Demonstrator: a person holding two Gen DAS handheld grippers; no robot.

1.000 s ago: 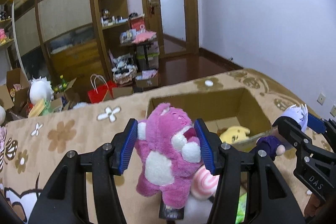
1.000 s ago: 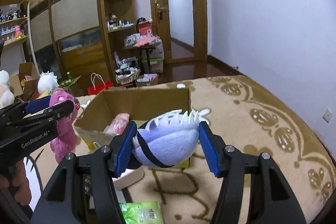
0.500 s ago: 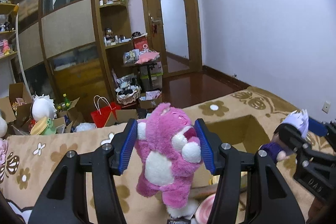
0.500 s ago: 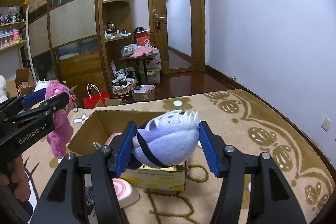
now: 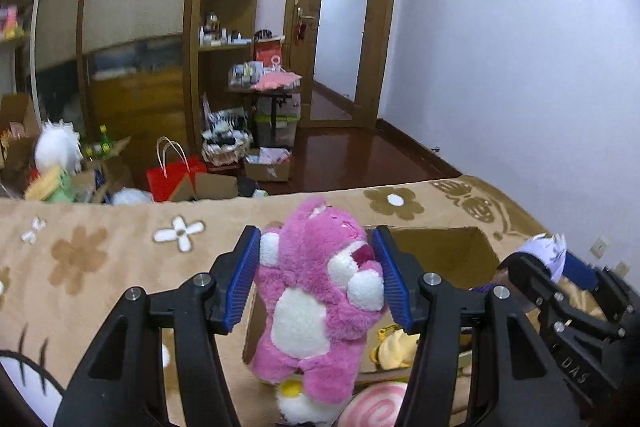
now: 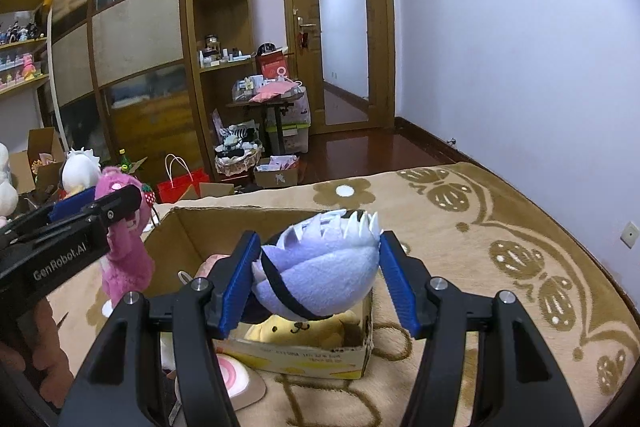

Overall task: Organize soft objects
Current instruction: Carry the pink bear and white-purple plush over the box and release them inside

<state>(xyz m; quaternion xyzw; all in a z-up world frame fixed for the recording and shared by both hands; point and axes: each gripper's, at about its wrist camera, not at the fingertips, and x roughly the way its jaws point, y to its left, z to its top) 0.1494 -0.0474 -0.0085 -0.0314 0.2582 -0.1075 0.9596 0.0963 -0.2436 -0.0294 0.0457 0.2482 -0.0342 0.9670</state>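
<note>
Pink fuzzy plush bear point(image 5: 316, 291) clamped in left gripper point(image 5: 316, 279) above open cardboard box point(image 6: 280, 219), round lavender felt-spiked doll point(image 6: 320, 275) clamped in right gripper point(image 6: 320, 283), yellow plush dog point(image 6: 304, 331) inside box at 6 o'clock

Pale lilac wall point(image 6: 500, 47) right of the wooden door point(image 6: 340, 27) — shelving point(image 6: 218, 27) left, dark glossy floor point(image 6: 360, 151) below.
</note>
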